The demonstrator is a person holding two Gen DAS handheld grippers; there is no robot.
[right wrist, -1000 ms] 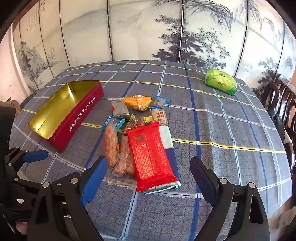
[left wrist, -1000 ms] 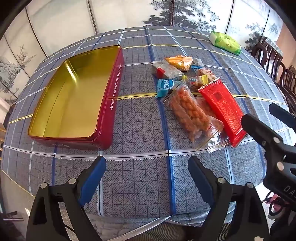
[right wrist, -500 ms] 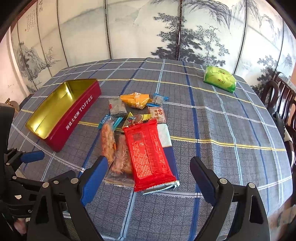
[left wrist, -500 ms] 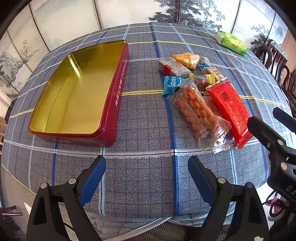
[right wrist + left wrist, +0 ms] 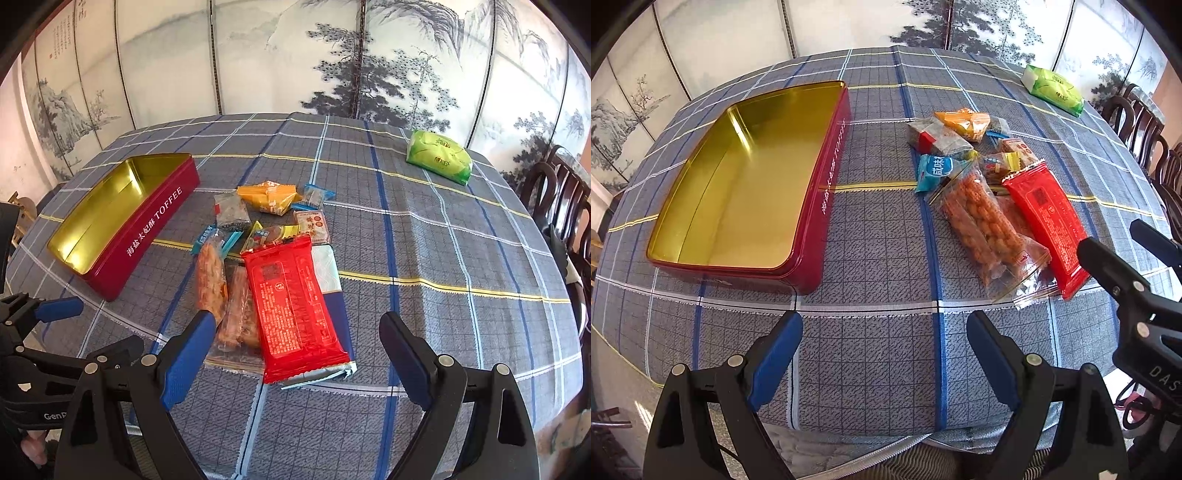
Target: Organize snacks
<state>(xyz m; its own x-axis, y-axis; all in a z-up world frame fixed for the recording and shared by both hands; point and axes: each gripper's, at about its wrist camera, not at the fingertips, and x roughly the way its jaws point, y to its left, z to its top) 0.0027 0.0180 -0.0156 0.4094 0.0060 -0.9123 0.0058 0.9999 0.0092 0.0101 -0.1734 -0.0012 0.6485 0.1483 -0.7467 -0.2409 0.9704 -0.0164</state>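
Observation:
A red toffee tin (image 5: 820, 206) (image 5: 147, 236) with a bare gold inside lies lidless on the left of the checked tablecloth. To its right is a heap of snacks: a red packet (image 5: 1047, 218) (image 5: 291, 306), a clear bag of orange puffs (image 5: 982, 229) (image 5: 210, 284), a blue-and-white sachet (image 5: 936, 171), an orange pack (image 5: 964, 122) (image 5: 269, 195) and several small wrapped sweets. My left gripper (image 5: 884, 354) hangs open over the near cloth, nothing in it. My right gripper (image 5: 297, 354) is open too, low over the red packet's near end, with its left finger beside the puffs bag.
A green tissue pack (image 5: 1054, 88) (image 5: 439, 157) lies at the far right of the table. Dark wooden chairs (image 5: 565, 206) stand on the right. A painted folding screen (image 5: 295, 59) closes off the back. The table's near edge (image 5: 849, 439) is just below my left gripper.
Both grippers have moved forward over the table, so tin and snacks sit closer and lower in both views. Both stayed open; nothing on the table moved.

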